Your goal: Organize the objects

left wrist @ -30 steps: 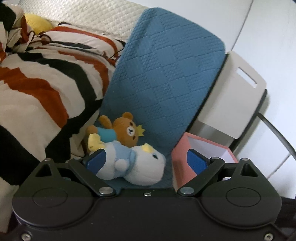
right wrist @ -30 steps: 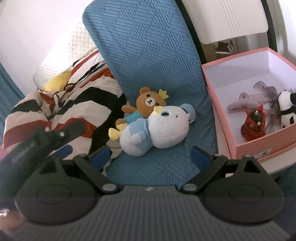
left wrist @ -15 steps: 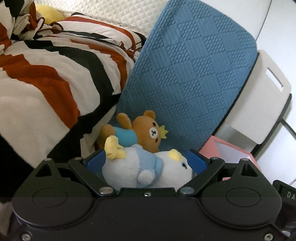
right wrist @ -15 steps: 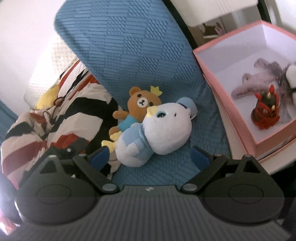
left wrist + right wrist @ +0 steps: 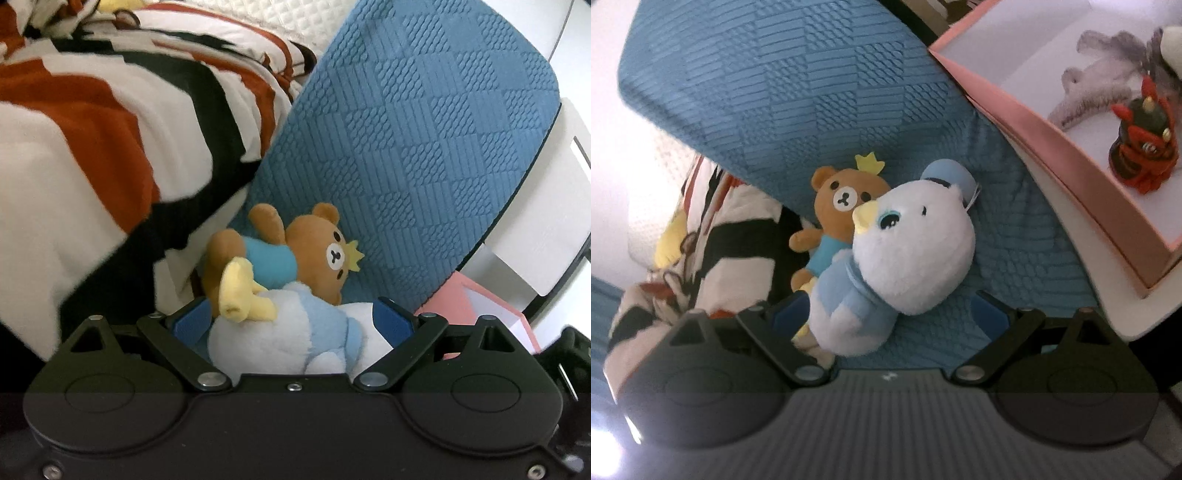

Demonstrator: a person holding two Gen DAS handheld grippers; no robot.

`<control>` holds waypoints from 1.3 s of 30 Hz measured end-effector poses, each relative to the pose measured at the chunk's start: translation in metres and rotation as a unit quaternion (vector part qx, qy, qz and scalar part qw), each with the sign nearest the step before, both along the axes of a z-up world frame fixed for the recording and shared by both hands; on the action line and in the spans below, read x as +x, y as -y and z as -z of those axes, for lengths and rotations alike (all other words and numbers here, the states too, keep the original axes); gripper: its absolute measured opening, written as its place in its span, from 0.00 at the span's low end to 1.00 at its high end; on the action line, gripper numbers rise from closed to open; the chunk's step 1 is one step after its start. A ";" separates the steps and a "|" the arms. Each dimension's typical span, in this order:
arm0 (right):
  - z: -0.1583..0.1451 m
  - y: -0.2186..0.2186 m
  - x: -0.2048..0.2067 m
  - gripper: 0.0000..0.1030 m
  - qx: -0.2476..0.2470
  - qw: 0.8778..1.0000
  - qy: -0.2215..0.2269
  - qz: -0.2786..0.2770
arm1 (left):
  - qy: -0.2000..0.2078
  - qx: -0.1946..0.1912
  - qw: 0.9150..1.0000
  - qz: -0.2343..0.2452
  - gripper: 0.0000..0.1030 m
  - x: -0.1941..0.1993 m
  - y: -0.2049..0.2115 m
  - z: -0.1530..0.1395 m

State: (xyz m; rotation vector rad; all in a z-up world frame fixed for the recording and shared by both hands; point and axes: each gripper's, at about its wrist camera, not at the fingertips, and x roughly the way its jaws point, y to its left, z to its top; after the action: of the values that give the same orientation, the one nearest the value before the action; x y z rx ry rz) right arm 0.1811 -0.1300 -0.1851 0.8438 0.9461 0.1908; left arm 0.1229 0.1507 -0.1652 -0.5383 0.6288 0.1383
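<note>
on the blue quilted cover [image 5: 798,96], both grippers' fingers wide around white plush [image 5: 908,254]

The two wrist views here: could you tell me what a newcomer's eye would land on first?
A white plush bird in pale blue clothes lies on the blue textured cushion, a small brown bear with a yellow crown tucked behind it. To the right stands an open pink box holding a red figurine.
</note>
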 end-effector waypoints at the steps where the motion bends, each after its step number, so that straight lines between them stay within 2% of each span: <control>1: 0.003 0.000 0.004 0.92 0.004 1.000 -0.004 0.005 | 0.000 -0.004 1.000 0.000 0.90 0.002 -0.001 0.003; 4: 0.014 -0.004 0.017 0.92 0.009 1.000 -0.016 0.016 | -0.006 -0.014 1.000 -0.003 0.88 0.009 -0.004 0.010; 10: 0.041 -0.018 0.034 0.92 0.053 0.996 -0.063 0.033 | -0.014 -0.022 1.000 -0.013 0.87 0.021 -0.013 0.020; 21: 0.083 -0.055 0.049 0.93 0.124 0.981 -0.134 0.067 | -0.031 -0.014 0.999 -0.019 0.87 0.025 -0.017 0.030; 27: 0.089 -0.065 0.060 0.93 0.126 0.979 -0.129 0.092 | -0.034 -0.027 0.999 -0.029 0.87 0.022 -0.024 0.031; 31: 0.093 -0.062 0.071 0.95 0.136 0.978 -0.134 0.085 | -0.033 -0.028 0.999 -0.028 0.87 0.021 -0.025 0.032; 35: 0.091 -0.048 0.079 0.79 0.141 0.978 -0.133 0.080 | -0.030 -0.029 0.999 -0.025 0.87 0.018 -0.024 0.031; 39: 0.075 -0.035 0.087 0.73 0.096 0.986 -0.124 0.054 | -0.026 -0.034 0.999 -0.019 0.87 0.017 -0.023 0.030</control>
State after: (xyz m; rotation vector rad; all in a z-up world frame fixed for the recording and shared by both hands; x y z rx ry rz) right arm 0.2679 -0.0954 -0.2602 1.1122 1.1236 0.0831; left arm 0.1403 0.1741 -0.1953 -0.6136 0.6759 0.1676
